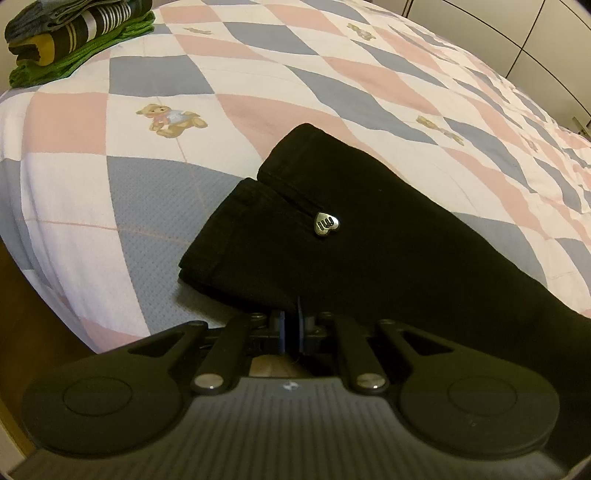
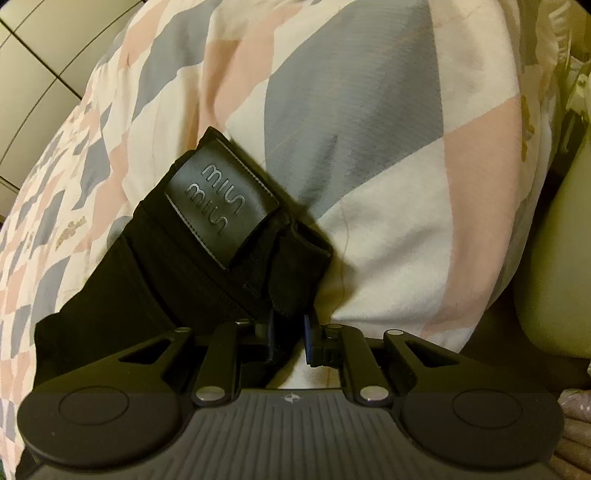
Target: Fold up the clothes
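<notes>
On the checked quilt point(image 1: 155, 173), pink, grey-blue and white squares with little teddy bears, lies the thing to watch: a pair of black trousers point(image 1: 369, 236), folded lengthwise into a long dark band that runs from the near right out towards the middle of the bed. From the left wrist we get the hem end: two leg cuffs stacked one on the other, stitched hems showing, and a small silver heart charm point(image 1: 327, 222) hanging at a zip seam (it catches the light nicely against all that matte black). The left gripper point(image 1: 290, 325) sits at the near edge of the cloth, its blue pads drawn tight together with only a sliver between them; the black fabric comes right down to the tips, and it looks pinched there, though the very contact is hard to make out.

Over to the right wrist, and this is the waistband end of the black trousers point(image 2: 122, 288): a dark leather patch point(image 2: 221, 206) embossed "miu miu", stitched round its border, sits across the band, with a belt loop beside it. The cloth here is bunched and rumpled, lying over a pale fold of the quilt point(image 2: 388, 221). The right gripper point(image 2: 290, 332) has its jaws nearly together, with a fold of the black fabric between the pads.

Far left on the bed, well apart from the trousers, a pile of folded clothes point(image 1: 74, 33): green knit at the bottom, a dark striped piece, grey on top.
</notes>
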Demonstrator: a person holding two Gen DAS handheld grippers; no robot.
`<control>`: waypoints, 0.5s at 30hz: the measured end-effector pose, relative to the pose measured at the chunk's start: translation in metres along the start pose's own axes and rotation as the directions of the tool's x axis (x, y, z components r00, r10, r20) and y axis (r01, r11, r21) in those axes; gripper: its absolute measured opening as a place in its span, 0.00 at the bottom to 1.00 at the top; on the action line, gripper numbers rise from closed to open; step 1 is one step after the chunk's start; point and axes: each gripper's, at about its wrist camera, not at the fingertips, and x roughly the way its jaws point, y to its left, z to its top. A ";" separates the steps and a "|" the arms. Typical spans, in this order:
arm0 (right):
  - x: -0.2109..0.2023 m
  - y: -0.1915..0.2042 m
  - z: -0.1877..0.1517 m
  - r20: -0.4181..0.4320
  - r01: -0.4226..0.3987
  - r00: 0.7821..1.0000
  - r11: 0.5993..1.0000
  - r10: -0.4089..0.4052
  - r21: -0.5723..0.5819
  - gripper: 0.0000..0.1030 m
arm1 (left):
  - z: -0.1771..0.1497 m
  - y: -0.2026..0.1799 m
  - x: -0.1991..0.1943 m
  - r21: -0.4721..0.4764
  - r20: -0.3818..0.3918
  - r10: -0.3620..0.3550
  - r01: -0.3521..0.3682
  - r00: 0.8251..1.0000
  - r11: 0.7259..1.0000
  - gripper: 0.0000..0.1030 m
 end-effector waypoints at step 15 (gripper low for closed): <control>-0.004 0.007 -0.002 0.037 0.087 0.996 0.992 -0.084 -0.092 0.38 | 0.007 -0.014 -0.002 0.064 -0.027 0.059 -0.058 0.998 0.996 0.07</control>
